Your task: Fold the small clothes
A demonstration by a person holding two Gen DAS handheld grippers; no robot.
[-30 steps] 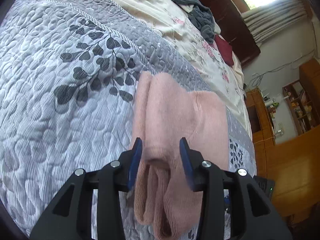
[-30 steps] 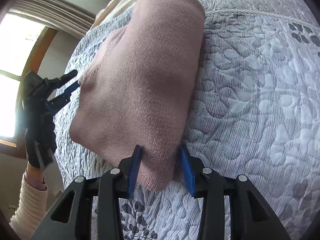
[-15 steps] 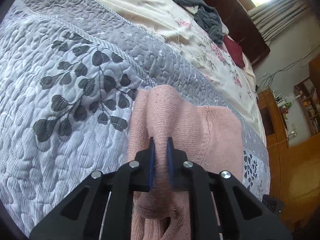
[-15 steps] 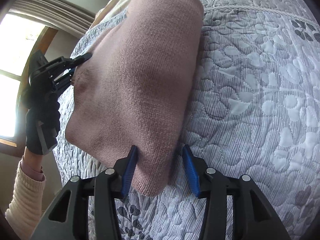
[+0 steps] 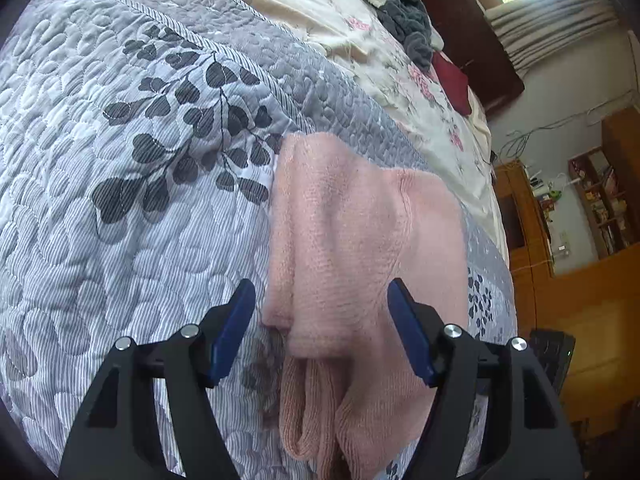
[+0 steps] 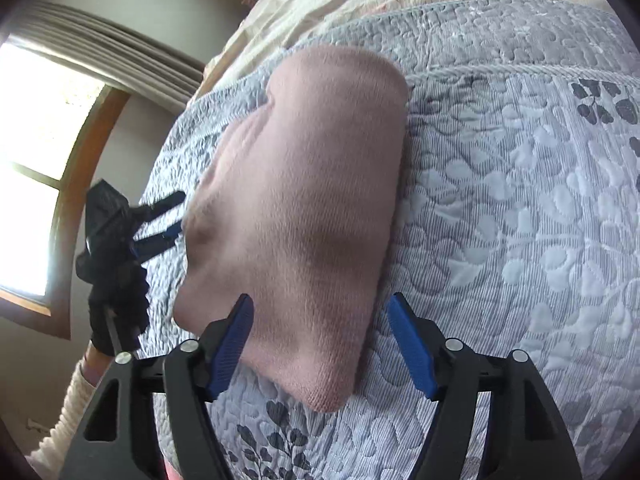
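A folded pink knit garment (image 5: 360, 240) lay on a grey leaf-patterned quilt (image 5: 120, 200) spread over a bed. The left gripper (image 5: 322, 328) hovered at one end of the garment with its blue jaws wide apart, gripping nothing. The right gripper (image 6: 320, 340) stood at the opposite end, jaws likewise spread, astride the garment's corner.

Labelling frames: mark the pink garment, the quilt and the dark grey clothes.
pink garment (image 5: 360, 240), left wrist view, middle of folded knit.
quilt (image 6: 520, 220), right wrist view, bare leaf-stitched area.
dark grey clothes (image 5: 404, 20), left wrist view, middle of pile.
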